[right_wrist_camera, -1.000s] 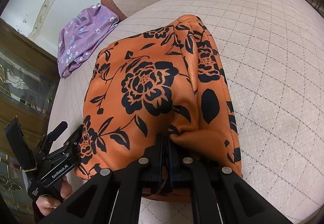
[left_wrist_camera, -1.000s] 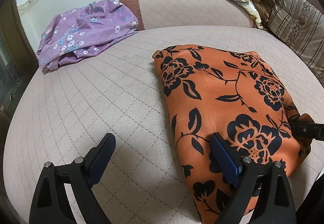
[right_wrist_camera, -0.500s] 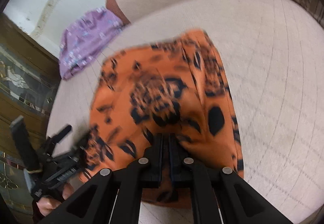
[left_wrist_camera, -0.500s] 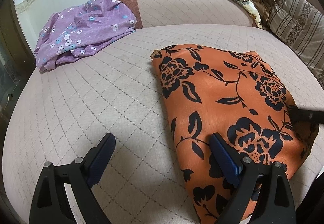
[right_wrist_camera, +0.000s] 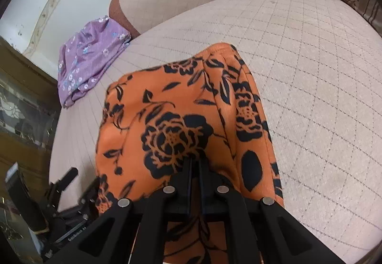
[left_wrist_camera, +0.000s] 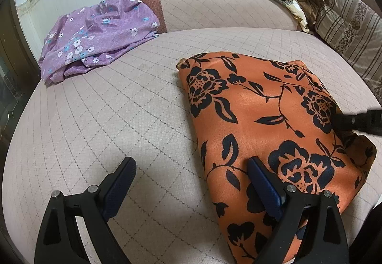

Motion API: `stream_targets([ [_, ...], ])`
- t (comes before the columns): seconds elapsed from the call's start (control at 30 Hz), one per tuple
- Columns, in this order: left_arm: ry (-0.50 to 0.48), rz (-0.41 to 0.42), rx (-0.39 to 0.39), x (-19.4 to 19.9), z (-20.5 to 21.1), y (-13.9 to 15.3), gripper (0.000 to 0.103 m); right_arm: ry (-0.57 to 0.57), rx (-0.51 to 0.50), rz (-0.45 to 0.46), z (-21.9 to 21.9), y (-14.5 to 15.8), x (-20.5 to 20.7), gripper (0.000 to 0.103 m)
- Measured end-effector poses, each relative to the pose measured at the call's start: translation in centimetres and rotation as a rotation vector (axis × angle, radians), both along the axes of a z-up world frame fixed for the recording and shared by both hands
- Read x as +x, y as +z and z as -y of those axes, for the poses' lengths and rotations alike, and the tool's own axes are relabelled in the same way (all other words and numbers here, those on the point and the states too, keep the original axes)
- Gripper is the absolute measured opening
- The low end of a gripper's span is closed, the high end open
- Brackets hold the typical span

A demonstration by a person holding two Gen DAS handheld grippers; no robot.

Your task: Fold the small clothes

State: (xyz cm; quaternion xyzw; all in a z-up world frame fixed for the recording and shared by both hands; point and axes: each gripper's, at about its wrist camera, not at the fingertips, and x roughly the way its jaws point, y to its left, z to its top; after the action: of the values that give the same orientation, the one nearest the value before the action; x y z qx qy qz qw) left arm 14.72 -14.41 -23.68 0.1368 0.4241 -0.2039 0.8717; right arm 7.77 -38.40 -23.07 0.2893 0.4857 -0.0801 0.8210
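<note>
Jaws of my right gripper (right_wrist_camera: 195,163), clenched on the orange cloth (left_wrist_camera: 262,120) a second ago, have just been opening slightly; a narrow gap shows, fabric still between them. My left gripper (left_wrist_camera: 191,180) stays released, one finger over the cloth's near edge. Cloth lies folded on the quilted cushion (left_wrist_camera: 119,120); purple garment (left_wrist_camera: 95,32) at the far left corner, unmoved.

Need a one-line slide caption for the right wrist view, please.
Right gripper, jaws nearly closed, over the folded orange floral garment on the quilted cushion; purple floral garment behind.
</note>
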Motion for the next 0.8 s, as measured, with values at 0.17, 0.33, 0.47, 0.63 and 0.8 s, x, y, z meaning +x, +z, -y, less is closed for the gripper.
stream_targets([
  [0.17, 0.0, 0.004, -0.002, -0.1, 0.0, 0.0, 0.094, 0.002, -0.039, 0.108, 0.0, 2.2, 1.0, 0.01],
  [0.33, -0.003, 0.0, -0.01, 0.0, -0.1, 0.0, 0.094, 0.01, -0.035, 0.067, 0.1, 1.3, 2.9, 0.01],
  [0.47, -0.004, 0.003, -0.011, 0.1, -0.2, 0.1, 0.094, -0.004, -0.012, -0.007, 0.6, -0.6, 3.7, 0.01],
  [0.63, 0.015, 0.023, -0.005, 0.2, -0.6, 0.7, 0.094, 0.006, -0.03, -0.002, 0.4, -0.6, 3.5, 0.01],
  [0.8, 0.102, 0.104, -0.004, 0.7, -2.5, 2.3, 0.094, 0.013, -0.038, 0.004, 0.3, -0.6, 3.1, 0.01],
])
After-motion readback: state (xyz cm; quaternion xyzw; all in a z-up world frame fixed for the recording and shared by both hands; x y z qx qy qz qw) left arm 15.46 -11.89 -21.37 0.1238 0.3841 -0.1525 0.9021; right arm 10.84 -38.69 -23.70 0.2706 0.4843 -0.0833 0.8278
